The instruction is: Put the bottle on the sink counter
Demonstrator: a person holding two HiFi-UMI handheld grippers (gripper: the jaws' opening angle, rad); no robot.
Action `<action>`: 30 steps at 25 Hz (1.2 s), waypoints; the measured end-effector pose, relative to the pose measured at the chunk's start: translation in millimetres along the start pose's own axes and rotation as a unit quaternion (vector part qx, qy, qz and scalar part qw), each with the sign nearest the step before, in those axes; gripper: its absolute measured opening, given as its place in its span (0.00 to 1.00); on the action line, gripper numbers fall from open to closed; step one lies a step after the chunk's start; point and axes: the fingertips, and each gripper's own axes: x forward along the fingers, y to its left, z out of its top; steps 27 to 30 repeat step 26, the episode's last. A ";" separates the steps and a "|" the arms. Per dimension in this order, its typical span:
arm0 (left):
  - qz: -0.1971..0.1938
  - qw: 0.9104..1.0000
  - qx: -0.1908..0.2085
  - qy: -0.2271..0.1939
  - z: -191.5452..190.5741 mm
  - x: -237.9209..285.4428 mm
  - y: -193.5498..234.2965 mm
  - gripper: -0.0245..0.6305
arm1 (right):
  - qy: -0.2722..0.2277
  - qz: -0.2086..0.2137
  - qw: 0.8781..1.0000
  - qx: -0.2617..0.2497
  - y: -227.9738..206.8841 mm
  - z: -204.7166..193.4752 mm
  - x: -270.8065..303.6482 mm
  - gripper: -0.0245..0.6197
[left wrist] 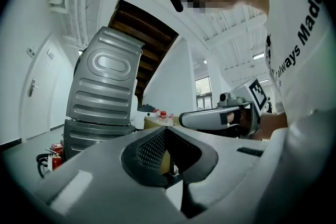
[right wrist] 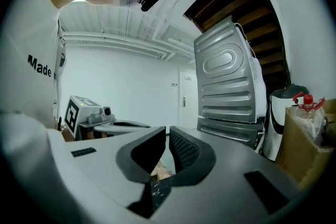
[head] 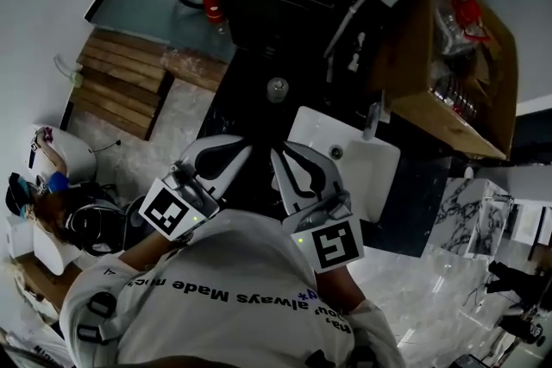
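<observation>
Presently, my inventory, left to right.
- Left white-and-black two-jaw gripper (head: 240,152): fingers together, nothing between, held at my chest.
- Small round grey object (head: 277,88) on dark sink counter (head: 254,112), beyond white square basin (head: 345,159): maybe bottle seen from above, unconfirmed.
- Right gripper (head: 283,155): fingers together, empty.
- Brown cardboard box (head: 431,103): clear red-capped bottles (head: 453,39) inside.
- Step: fits bottle already placed, or fetch from box pending. I commit to neither.

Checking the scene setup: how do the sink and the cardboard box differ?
The sink is white; the box is brown cardboard. The sink looks empty, with only its drain showing; the box holds bottles. Both are open on top.
</observation>
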 end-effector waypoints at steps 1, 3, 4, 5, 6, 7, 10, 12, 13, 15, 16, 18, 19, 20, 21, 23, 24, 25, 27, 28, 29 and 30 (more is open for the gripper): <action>0.002 1.000 0.001 -0.002 3.1 -2.0 -0.3 0.04 | -0.002 0.000 1.000 -0.001 2.3 2.8 -2.1 0.08; 0.002 1.000 0.004 -0.008 9.0 -4.2 -1.3 0.04 | -0.004 0.001 1.000 -0.005 5.9 7.3 -5.3 0.07; 0.000 1.000 0.006 -0.010 11.0 -4.8 -2.5 0.04 | -0.003 0.001 1.000 -0.008 7.2 8.7 -6.5 0.07; -0.002 1.000 0.008 -0.010 12.1 -5.2 -4.0 0.04 | -0.001 0.001 1.000 -0.010 8.1 9.3 -7.5 0.07; -0.003 1.000 0.009 -0.009 12.7 -5.5 -5.3 0.04 | 0.001 0.000 1.000 -0.011 8.6 9.4 -7.9 0.06; -0.005 1.000 0.010 -0.009 13.0 -5.6 -6.1 0.04 | 0.002 -0.001 1.000 -0.013 8.5 9.7 -7.8 0.06; -0.007 1.000 0.010 -0.007 13.7 -5.5 -6.7 0.04 | 0.003 -0.004 1.000 -0.018 7.7 11.4 -6.0 0.06; -0.009 1.000 0.011 -0.005 13.8 -5.9 -6.8 0.04 | 0.003 -0.005 1.000 -0.018 8.2 12.0 -4.9 0.06; -0.010 1.000 0.012 -0.003 13.4 -6.2 -6.8 0.04 | 0.003 -0.005 1.000 -0.017 8.5 12.0 -4.3 0.06; -0.011 1.000 0.012 -0.002 12.7 -6.3 -6.9 0.04 | 0.003 -0.006 1.000 -0.017 8.4 11.9 -3.3 0.06; -0.012 1.000 0.011 -0.002 12.5 -6.3 -7.0 0.04 | 0.002 -0.006 1.000 -0.018 8.3 11.8 -2.9 0.06; -0.012 1.000 0.011 -0.002 12.0 -6.5 -7.6 0.04 | 0.000 -0.007 1.000 -0.020 8.3 11.9 -2.2 0.06; -0.014 1.000 0.011 -0.002 11.7 -6.6 -7.9 0.04 | 0.000 -0.007 1.000 -0.020 8.4 11.8 -2.0 0.06; -0.015 1.000 0.012 -0.002 11.2 -6.6 -8.2 0.04 | -0.001 -0.007 1.000 -0.021 8.6 11.7 -1.8 0.06; -0.015 1.000 0.012 -0.001 10.7 -6.8 -8.3 0.04 | 0.000 -0.007 1.000 -0.023 8.9 11.3 -1.8 0.06; -0.015 1.000 0.011 -0.001 10.5 -7.6 -7.5 0.04 | 0.007 -0.007 1.000 -0.024 9.7 9.0 -2.3 0.06; -0.014 1.000 0.010 -0.002 10.7 -7.8 -6.9 0.04 | 0.010 -0.007 1.000 -0.024 9.9 8.2 -2.3 0.06; -0.014 1.000 0.010 -0.002 11.0 -8.0 -6.2 0.04 | 0.012 -0.008 1.000 -0.025 9.9 7.8 -2.2 0.06; -0.013 1.000 0.010 -0.003 11.4 -8.2 -5.6 0.04 | 0.013 -0.008 1.000 -0.025 9.9 7.7 -2.1 0.06; -0.013 1.000 0.010 -0.003 11.4 -8.2 -5.6 0.04 | 0.013 -0.008 1.000 -0.025 9.9 7.7 -2.1 0.06; -0.013 1.000 0.010 -0.003 11.4 -8.2 -5.6 0.04 | 0.013 -0.008 1.000 -0.025 9.9 7.7 -2.1 0.06; -0.013 1.000 0.010 -0.003 11.4 -8.2 -5.6 0.04 | 0.013 -0.008 1.000 -0.025 9.9 7.7 -2.1 0.06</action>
